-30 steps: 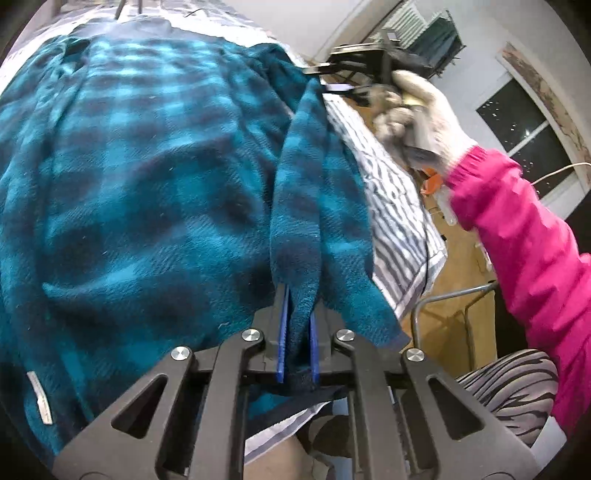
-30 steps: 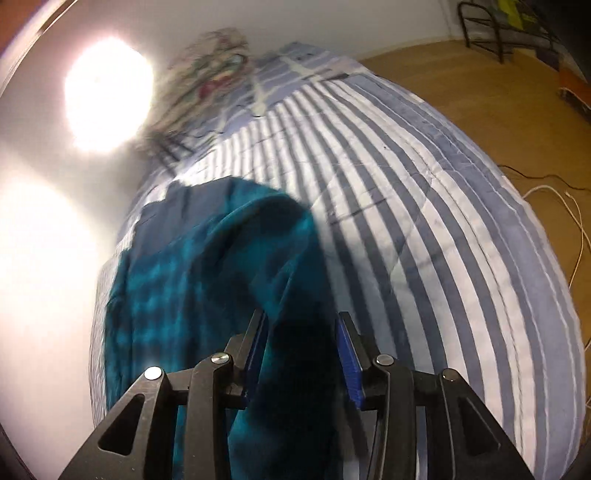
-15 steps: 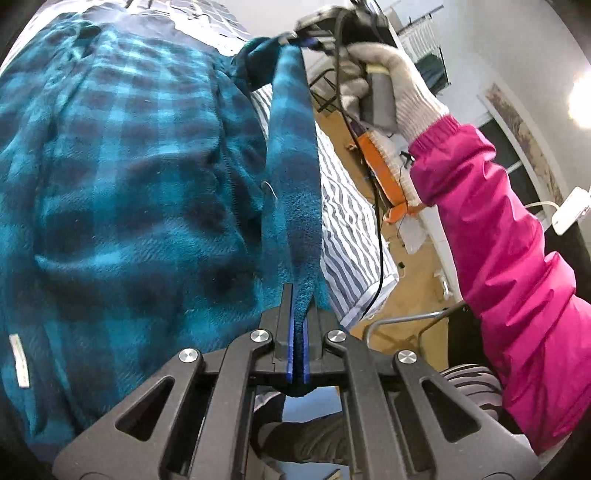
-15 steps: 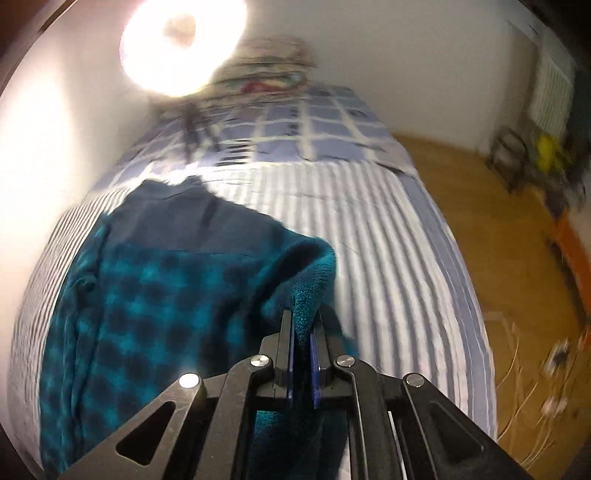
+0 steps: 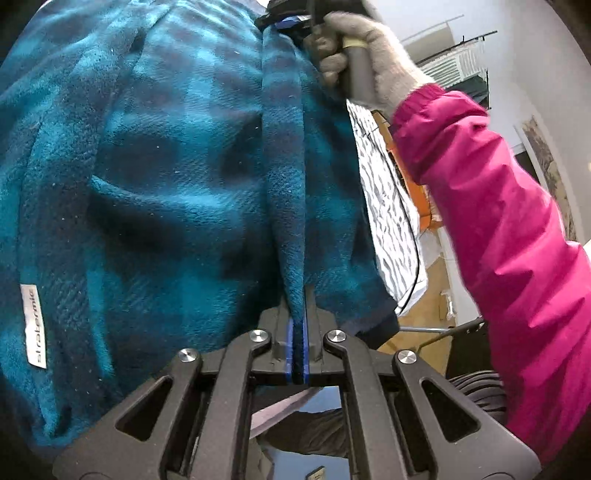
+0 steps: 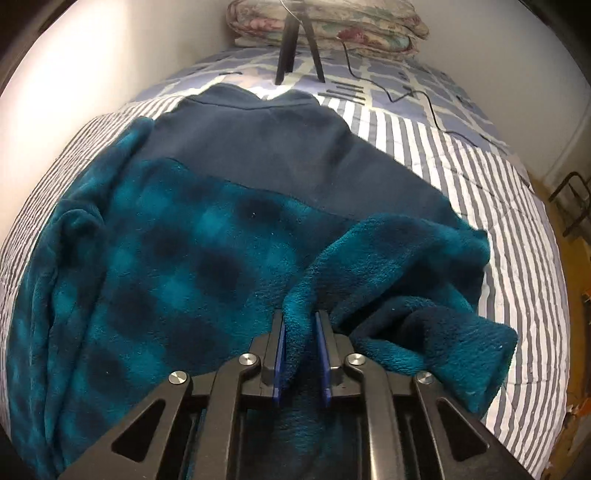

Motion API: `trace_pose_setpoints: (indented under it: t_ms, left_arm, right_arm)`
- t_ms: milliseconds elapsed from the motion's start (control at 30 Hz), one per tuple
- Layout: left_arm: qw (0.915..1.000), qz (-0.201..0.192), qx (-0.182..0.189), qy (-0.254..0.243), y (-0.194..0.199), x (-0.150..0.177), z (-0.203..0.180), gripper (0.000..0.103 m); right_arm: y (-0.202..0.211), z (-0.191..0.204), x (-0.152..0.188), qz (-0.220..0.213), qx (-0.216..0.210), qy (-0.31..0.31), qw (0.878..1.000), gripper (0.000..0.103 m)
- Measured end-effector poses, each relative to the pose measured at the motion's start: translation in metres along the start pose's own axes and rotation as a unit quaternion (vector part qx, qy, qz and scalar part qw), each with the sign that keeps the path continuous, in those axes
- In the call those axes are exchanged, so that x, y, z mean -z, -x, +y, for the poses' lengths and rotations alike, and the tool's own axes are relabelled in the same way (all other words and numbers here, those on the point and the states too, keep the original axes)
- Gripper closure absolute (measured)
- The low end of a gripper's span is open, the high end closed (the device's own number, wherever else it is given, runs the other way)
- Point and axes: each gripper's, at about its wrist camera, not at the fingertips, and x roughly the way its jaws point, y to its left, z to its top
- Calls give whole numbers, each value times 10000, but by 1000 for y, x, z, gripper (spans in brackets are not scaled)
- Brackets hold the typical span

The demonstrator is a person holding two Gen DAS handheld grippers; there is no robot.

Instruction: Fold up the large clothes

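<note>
— Two grippers, why both on one edge of the plaid fleece jacket [image 6: 192,258]?
— Left gripper [image 5: 297,347] pinches its hem tight; right gripper [image 6: 300,354], jaws narrowly parted around fleece, keeps that edge taut above the striped bed [image 6: 517,206] for folding.

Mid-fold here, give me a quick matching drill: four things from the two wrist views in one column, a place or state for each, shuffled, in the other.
Things:
1. left claw
2. right claw
3. black tripod
4. folded floral quilt

Places or states:
A. stacked against the wall at the bed's far end
B. pads slightly apart, fabric between them
C. standing on the bedspread beyond the collar
D. pads nearly together on a fold of the teal checked fleece jacket

Pairs: 1-D, 2-B, 3-C, 4-A
</note>
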Motion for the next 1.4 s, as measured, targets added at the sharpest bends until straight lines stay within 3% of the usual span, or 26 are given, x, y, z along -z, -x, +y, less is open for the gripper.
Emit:
trace_pose_setpoints:
  t_ms: [33,133,167,267,367,533,733,800,833,867,1100,1167,1233,1400]
  left_arm:
    - [10000,12,-36,-3,2,-1,0,102]
    - [9997,-35,-248,-52,10,-1,-1,76]
    - [9995,-117,-284,-77,17,0,-1,73]
    - [9976,-347,-528,-279,29,-2,-6,72]
    - [9976,-392,-511,-273,34,-7,-6,69]
    - [9961,-425,-586,-500,36,-15,-8,62]
    - [9921,-269,-964,-756,15,-22,-11,63]
    - [9917,-180,-964,-830,12,-25,-11,94]
    - [9920,-139,-948,-818,11,-25,-10,102]
    - [9928,-146,-906,-766,12,-25,-10,102]
    - [9979,-336,-227,-505,38,-8,-28,103]
    - [9966,-343,-312,-679,32,0,-36,103]
    - [9937,-288,-631,-884,15,5,-42,103]
    - [9852,-64,-1229,-1193,-20,15,-35,103]
  right_arm:
    - [13,-5,1,-70,-112,-145,9998,80]
    - [64,-21,14,-404,-216,-435,9980,67]
    - [87,-29,26,-505,-287,-583,9966,64]
    - [131,-45,68,-549,-440,-888,9936,64]
    - [164,-49,139,-290,-820,-1195,9890,63]
    - [169,-19,239,250,-1460,-1316,9802,63]
    - [136,2,294,599,-1621,-1471,9739,63]
    - [128,-1,299,545,-1778,-1657,9685,68]
    - [127,-2,303,485,-1961,-1769,9633,85]
    - [129,-5,304,427,-2072,-1879,9591,97]
    - [192,-13,307,-80,-2060,-1649,9645,101]
    - [204,-17,311,-160,-2003,-1603,9664,101]
    - [198,-21,314,-86,-1790,-1609,9706,101]
    - [152,-11,325,568,-1330,-1420,9792,101]
